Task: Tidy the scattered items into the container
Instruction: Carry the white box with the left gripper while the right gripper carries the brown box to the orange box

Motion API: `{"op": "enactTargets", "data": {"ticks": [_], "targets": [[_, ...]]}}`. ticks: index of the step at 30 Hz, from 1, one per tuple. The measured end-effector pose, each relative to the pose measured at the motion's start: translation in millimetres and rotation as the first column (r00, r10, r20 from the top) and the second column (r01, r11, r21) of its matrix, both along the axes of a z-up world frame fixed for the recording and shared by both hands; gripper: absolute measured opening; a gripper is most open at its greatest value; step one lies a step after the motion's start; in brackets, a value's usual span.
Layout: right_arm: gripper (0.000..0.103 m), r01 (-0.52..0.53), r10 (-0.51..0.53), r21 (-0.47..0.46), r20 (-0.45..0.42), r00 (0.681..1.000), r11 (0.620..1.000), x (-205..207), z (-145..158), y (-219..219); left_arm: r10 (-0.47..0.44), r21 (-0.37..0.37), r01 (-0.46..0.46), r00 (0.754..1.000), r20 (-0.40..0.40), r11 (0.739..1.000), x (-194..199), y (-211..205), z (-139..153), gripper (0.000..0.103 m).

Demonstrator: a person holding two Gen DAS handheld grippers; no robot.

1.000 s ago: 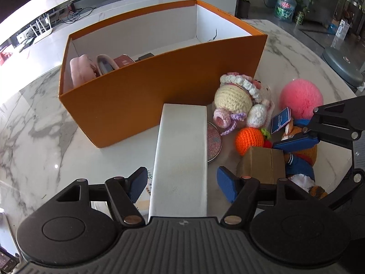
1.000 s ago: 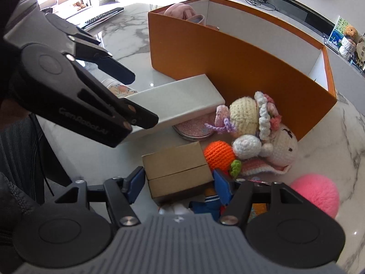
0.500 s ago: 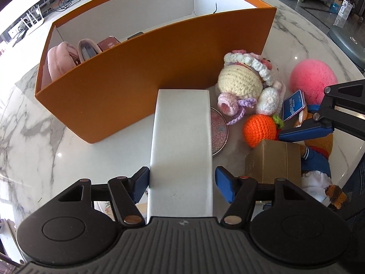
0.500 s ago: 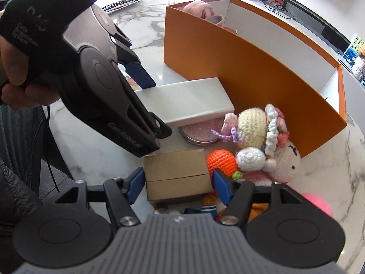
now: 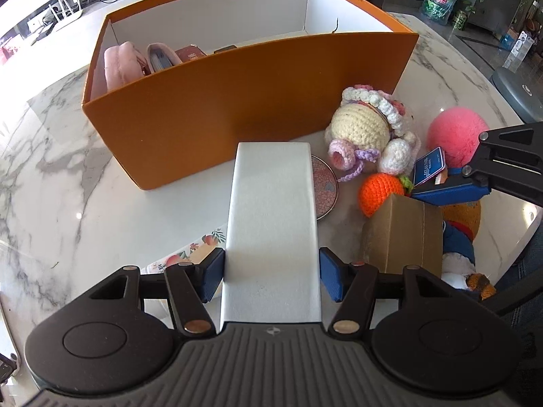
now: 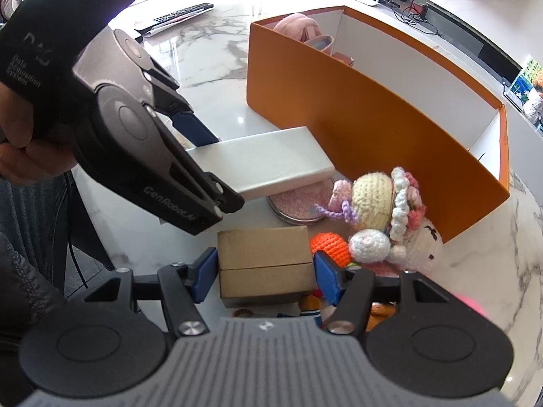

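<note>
A: Left gripper (image 5: 271, 271): closed on the white box (image 5: 273, 224), one blue pad against each long side, grip near the rear end. Long overhang ahead of the jaws, so a risk of pitching down or slipping if tilted. Held clear of the table in the right wrist view.

B: Below and ahead of the jaws?

A: Round pink compact (image 5: 324, 186) partly under the overhang. Orange container (image 5: 237, 108) ahead of the jaws, near wall close to the box's front edge. Risk: front edge catching that wall on a low approach and pushing the container away.

B: Container contents?

A: Left end: pink plush pouch (image 5: 120, 64), a second pink item, a dark red item beside it. Remainder of the interior apparently bare, floor mostly hidden by the wall.

B: Right gripper (image 6: 264, 273)?

A: Pads at both sides of the brown carton (image 6: 264, 261); contact likely, firmness of grip not confirmable. Just right of the jaws: orange crochet ball (image 6: 331, 246), crochet doll (image 6: 383, 200). Risk: dragging these toys along on lift. Collision risk with the left gripper, close on the left.
</note>
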State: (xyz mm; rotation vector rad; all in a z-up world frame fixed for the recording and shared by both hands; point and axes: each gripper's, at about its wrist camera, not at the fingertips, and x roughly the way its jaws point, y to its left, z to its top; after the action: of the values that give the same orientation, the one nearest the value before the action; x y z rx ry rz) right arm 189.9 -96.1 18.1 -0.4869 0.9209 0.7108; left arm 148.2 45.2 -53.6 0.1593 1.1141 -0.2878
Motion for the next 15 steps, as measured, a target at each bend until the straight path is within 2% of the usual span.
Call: {"op": "enactTargets", "data": {"ticks": [11, 15], "targets": [[0.064, -0.018, 0.018, -0.007, 0.033, 0.999, 1.0, -3, 22, -2, 0.031, -0.066, -0.031, 0.999, 0.013, 0.997, -8, 10, 26, 0.069], [0.064, -0.014, 0.013, 0.011, 0.048, 0.999, 1.0, -5, 34, -7, 0.03, -0.087, -0.026, 0.998, 0.048, 0.996, -13, 13, 47, 0.069]]}}
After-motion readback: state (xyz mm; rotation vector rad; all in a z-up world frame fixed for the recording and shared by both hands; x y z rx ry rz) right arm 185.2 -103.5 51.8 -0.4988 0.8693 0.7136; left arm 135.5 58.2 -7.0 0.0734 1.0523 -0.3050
